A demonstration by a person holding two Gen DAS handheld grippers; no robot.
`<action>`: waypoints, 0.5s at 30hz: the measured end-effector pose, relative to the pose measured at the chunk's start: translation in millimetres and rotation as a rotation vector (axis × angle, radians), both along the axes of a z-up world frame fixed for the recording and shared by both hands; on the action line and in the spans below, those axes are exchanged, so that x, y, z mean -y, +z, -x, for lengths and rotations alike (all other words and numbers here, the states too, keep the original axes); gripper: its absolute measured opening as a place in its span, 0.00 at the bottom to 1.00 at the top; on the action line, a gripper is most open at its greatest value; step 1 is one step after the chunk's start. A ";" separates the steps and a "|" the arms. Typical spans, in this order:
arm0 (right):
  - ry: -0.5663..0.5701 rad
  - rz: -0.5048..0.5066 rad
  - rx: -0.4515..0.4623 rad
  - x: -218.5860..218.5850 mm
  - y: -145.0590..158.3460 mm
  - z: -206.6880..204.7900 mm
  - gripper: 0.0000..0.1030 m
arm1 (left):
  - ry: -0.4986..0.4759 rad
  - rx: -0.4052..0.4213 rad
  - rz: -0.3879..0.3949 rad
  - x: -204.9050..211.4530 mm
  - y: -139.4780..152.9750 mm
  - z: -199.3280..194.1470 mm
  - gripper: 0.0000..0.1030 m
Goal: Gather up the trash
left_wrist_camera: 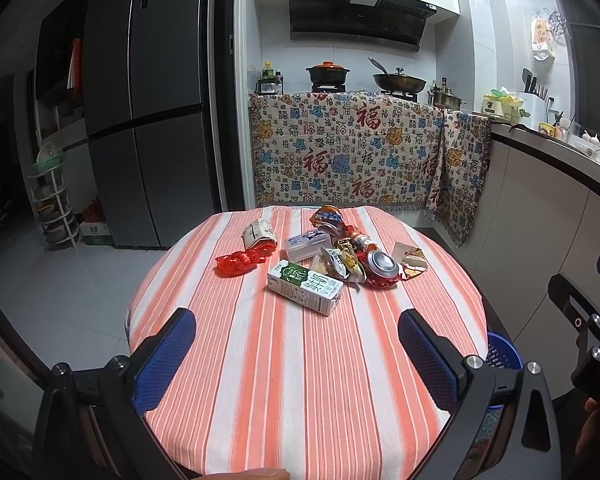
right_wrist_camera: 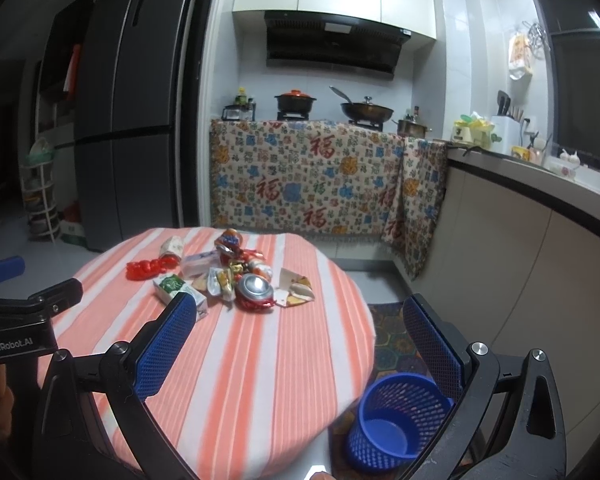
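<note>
Both tongs, left tongs point(left_wrist_camera: 296, 350) and right tongs point(right_wrist_camera: 300, 344), hover spread and empty over the striped bench point(left_wrist_camera: 300, 380), since the trash pile point(left_wrist_camera: 332, 256) sits mid-bench and the blue basket point(right_wrist_camera: 396, 424) waits on the floor beside it.

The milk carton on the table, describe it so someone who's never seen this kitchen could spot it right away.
Start at the round table with the orange-and-white striped cloth and find the pile of trash toward its far side. The milk carton lies flat at the pile's near edge, closest to the left tool. It is the only white-and-green rectangular box there.
</note>
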State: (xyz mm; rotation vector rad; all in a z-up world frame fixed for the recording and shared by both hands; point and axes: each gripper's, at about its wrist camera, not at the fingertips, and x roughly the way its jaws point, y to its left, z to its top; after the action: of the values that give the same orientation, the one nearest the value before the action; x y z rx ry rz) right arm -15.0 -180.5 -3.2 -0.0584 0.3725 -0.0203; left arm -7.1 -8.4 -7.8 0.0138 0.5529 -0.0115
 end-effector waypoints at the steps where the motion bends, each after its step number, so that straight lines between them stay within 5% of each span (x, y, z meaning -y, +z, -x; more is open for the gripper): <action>1: 0.000 0.000 -0.001 0.1 -0.3 -0.1 1.00 | 0.000 -0.001 -0.001 0.4 -0.4 0.1 1.00; 15: -0.004 -0.004 0.000 4.3 -5.4 -1.1 1.00 | -0.004 -0.006 -0.004 3.8 -0.9 0.3 1.00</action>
State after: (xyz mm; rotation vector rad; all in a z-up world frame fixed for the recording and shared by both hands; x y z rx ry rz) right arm -13.9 -184.8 -8.6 -0.0541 0.3731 -0.0233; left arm -7.5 -12.1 -8.8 0.0191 0.5592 -0.0137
